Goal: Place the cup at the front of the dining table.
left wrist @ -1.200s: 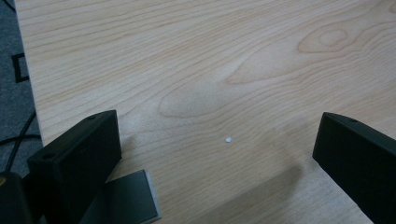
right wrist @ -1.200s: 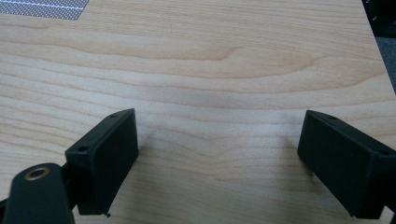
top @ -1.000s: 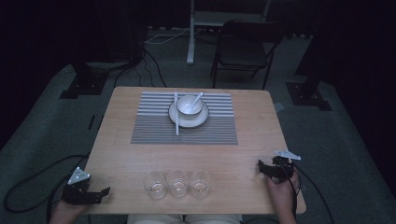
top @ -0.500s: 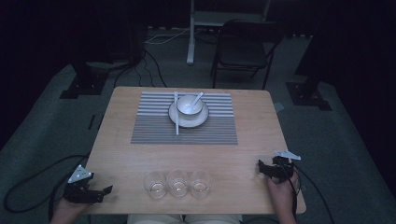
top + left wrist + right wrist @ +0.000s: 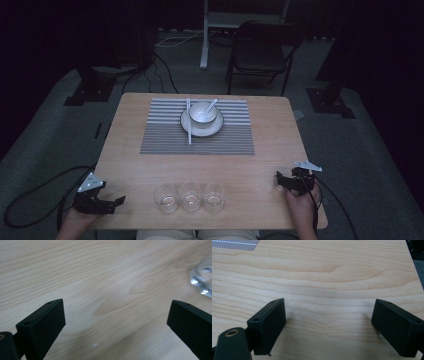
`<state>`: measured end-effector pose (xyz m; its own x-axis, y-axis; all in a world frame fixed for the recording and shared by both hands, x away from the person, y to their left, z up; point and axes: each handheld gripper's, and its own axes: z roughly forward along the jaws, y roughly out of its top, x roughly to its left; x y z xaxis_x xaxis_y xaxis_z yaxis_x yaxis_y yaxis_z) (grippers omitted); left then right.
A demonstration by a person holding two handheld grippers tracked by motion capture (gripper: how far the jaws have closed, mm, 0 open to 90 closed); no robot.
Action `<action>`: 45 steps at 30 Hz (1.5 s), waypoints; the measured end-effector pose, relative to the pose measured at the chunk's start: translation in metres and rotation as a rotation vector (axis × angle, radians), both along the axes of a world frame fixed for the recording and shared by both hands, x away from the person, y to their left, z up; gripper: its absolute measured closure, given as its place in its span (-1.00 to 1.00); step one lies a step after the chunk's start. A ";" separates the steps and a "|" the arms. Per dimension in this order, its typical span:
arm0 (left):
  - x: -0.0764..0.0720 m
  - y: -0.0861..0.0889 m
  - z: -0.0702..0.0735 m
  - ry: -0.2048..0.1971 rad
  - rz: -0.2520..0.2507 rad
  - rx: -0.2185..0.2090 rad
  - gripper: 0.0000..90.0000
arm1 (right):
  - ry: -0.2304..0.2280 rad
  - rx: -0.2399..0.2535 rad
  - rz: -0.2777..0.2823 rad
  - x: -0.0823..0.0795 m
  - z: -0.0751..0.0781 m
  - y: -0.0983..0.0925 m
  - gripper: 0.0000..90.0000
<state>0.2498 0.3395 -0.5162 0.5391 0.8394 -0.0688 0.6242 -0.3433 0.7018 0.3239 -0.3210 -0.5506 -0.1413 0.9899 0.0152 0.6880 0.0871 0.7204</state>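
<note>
**Both grippers rest open at the near corners, glasses between them**

The light wooden table (image 5: 270, 150) serves as the landmark. At its near left corner the left gripper (image 5: 116, 201) sits in the person's hand, its black jaws spread wide with bare wood grain between them in the left gripper view (image 5: 117, 322). At the right edge of that view the base of a clear drinking glass (image 5: 202, 281) shows, beyond the jaws and off to one side, not between them.

At the table's near right corner the right gripper (image 5: 280, 181) is held in the other hand (image 5: 301, 206), jaws likewise wide apart and holding nothing; the right gripper view shows bare wood between them (image 5: 329, 322) and a corner of the grey striped placemat (image 5: 235, 244) far ahead at upper left.

Along the table's near edge, between the two grippers and well apart from both, three clear glasses (image 5: 191, 196) stand in a row, touching or nearly so. On the far half of the table the striped mat (image 5: 150, 140) lies under a white plate (image 5: 216, 128) with a white bowl (image 5: 202, 112) on it; a white spoon (image 5: 212, 104) leans in the bowl and a white stick-like utensil (image 5: 189, 132), too thin to identify, lies across the plate's left rim.

Against the frame half a second ago, the left gripper looks slightly nearer the table's edge; the right gripper, glasses and place setting sit as they did.
</note>
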 end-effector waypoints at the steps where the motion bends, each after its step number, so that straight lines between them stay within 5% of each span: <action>1: 0.000 0.000 0.000 0.000 0.000 0.000 -0.96 | 0.000 0.000 0.000 0.000 0.000 0.000 -0.74; 12: 0.003 -0.016 0.018 -0.041 -0.090 -0.061 -0.96 | 0.000 0.001 -0.001 0.000 0.000 0.000 -0.74; 31: 0.010 -0.057 0.055 -0.111 -0.247 -0.059 -0.96 | 0.000 0.000 0.000 0.000 0.000 0.000 -0.74; 45: 0.021 -0.101 0.062 -0.102 -0.372 -0.047 -0.96 | 0.001 0.001 -0.001 0.000 0.000 0.000 -0.74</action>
<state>0.2713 0.2386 -0.4540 0.8120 0.5826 -0.0331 0.3896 -0.4989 0.7741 0.3239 -0.3209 -0.5506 -0.1407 0.9899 0.0159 0.6885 0.0863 0.7201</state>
